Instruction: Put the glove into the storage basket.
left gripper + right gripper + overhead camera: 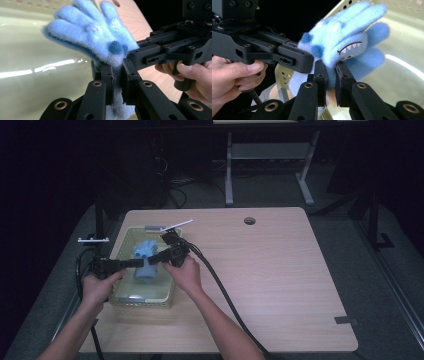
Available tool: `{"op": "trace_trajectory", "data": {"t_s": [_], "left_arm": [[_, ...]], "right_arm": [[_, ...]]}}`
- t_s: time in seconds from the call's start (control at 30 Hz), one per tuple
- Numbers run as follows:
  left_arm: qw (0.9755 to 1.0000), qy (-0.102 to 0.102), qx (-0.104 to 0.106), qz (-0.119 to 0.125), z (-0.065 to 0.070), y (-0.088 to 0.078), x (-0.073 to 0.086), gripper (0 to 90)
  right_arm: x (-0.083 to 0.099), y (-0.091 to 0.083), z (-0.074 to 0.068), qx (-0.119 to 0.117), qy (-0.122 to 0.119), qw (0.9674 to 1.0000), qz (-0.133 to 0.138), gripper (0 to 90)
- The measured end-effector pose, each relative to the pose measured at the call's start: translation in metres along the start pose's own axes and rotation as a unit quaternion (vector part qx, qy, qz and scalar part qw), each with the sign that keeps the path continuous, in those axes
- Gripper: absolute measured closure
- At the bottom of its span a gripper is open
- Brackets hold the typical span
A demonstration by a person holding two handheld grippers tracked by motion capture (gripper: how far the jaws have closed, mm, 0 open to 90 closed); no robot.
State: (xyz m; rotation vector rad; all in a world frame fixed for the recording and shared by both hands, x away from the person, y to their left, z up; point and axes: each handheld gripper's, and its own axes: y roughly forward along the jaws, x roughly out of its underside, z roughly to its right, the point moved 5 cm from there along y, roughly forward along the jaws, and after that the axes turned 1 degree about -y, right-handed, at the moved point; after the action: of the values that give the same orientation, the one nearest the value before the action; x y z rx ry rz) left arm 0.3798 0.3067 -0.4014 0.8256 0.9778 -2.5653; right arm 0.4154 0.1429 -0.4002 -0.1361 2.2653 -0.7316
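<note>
Two grippers are pinched onto the same fuzzy blue glove [146, 256], held just above a pale yellow-green basket [119, 247] at the left of the wooden table [280, 270]. In its own view the left gripper [117, 75] has its jaws drawn in narrow, pads pressing the glove's cuff, with the plush fingers fanning up and away. Likewise the right gripper [331, 72] clamps the fabric from the opposite side, beside a stitched toothy mouth and darker blue spots. From above, the left gripper [139, 263] and right gripper [154, 260] meet over the basket, each with a hand behind it. A white stick [177, 225] lies near the basket's far corner.
</note>
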Motion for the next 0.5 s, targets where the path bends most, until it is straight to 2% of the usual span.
{"op": "trace_trajectory", "data": {"t_s": [0.13,0.2,0.23,0.37,0.5], "left_arm": [[0.9999,-0.002,-0.013,-0.009,-0.007,0.004,0.005,82.4],[0.9997,-0.005,-0.019,-0.016,-0.011,0.006,0.007,82.4],[0.9993,-0.005,-0.029,-0.023,-0.014,0.009,0.010,82.4],[0.9981,-0.006,-0.045,-0.041,-0.020,0.014,0.013,82.4],[0.9968,-0.001,-0.055,-0.058,-0.025,0.019,0.016,82.4]], "right_arm": [[0.004,0.010,0.003,0.007,0.000,0.9999,-0.011,80.6],[0.007,0.014,0.005,0.012,0.001,0.9998,-0.018,78.6],[0.009,0.018,0.008,0.018,0.004,0.9995,-0.027,75.3],[0.011,0.020,0.011,0.028,0.005,0.9990,-0.035,70.8],[0.014,0.021,0.012,0.036,0.005,0.9985,-0.040,70.7]]}}
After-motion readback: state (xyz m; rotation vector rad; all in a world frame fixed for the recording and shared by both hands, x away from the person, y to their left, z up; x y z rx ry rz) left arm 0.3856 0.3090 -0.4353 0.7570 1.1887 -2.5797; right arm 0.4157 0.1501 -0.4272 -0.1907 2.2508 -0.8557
